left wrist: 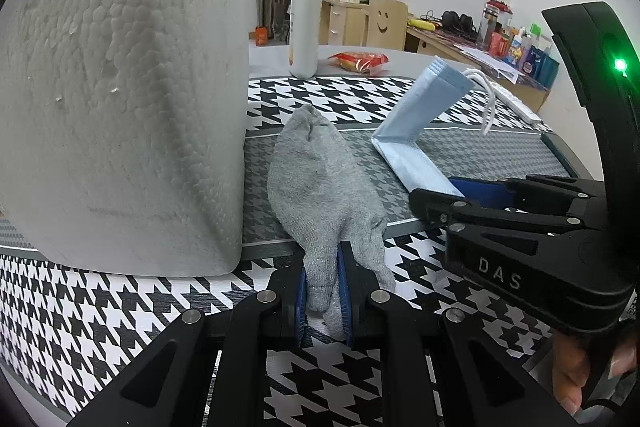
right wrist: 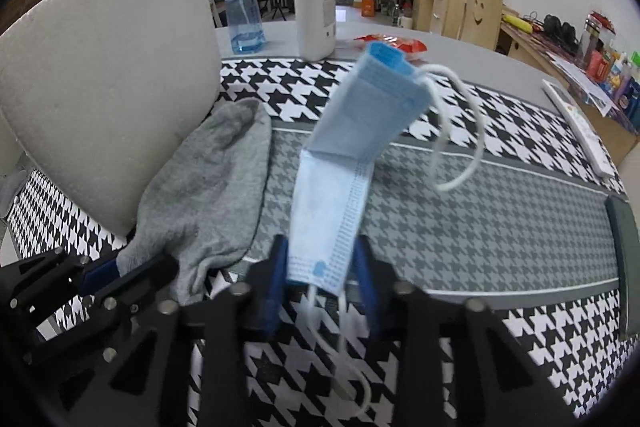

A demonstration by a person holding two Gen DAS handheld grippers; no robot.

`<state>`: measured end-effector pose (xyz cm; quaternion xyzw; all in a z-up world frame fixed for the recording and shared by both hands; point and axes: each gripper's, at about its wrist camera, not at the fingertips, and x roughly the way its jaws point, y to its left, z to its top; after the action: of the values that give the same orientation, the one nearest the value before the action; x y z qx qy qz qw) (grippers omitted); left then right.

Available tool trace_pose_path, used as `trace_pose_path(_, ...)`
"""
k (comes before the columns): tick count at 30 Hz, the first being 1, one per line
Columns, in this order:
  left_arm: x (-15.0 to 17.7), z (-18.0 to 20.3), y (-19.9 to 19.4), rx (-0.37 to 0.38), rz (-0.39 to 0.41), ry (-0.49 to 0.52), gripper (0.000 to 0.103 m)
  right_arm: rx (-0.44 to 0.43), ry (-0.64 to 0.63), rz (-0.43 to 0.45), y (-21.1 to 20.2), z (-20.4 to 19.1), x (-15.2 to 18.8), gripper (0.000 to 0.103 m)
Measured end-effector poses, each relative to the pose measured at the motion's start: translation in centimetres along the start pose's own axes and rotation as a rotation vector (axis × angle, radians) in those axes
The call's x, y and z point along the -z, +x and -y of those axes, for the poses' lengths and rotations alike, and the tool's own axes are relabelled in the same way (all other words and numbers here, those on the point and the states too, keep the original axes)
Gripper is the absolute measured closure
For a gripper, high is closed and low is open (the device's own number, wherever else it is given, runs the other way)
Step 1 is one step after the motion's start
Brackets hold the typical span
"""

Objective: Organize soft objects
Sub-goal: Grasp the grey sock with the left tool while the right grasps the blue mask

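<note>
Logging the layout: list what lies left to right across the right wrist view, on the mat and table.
Paper towel roll → grey sock → blue face mask → white remote.

The grey knit cotton sock [left wrist: 320,187] looks fuzzy and matt. The pale blue non-woven face mask [right wrist: 340,163] is papery with fine pleats. The big white foam block [left wrist: 120,99] has a pebbly, rough face. The houndstooth woven cloth [right wrist: 500,219] is matt; the white plastic pump bottle [left wrist: 306,23] is glossy and smooth.
</note>
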<state>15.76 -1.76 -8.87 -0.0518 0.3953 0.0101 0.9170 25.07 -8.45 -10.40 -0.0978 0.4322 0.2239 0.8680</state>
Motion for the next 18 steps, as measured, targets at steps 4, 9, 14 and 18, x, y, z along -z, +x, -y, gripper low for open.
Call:
trace_pose_path(4,0.0,0.0,0.0,0.015,0.004,0.002,0.088,-0.02,0.036,-0.005,-0.1,0.7,0.0,0.092)
trace_pose_path(9,0.1,0.4,-0.6,0.03,0.03,0.031,0.088,-0.016,0.052,0.032,-1.6,1.3,-0.1,0.092)
trace_pose_path(14,0.0,0.4,-1.7,0.045,0.074,0.048,0.088,-0.003,0.068,0.064,-3.1,1.8,0.2,0.092)
trace_pose_path(18,-0.3,0.4,-2.7,0.056,0.113,0.061,0.089,0.003,0.072,0.09,-4.4,1.9,0.2,0.092)
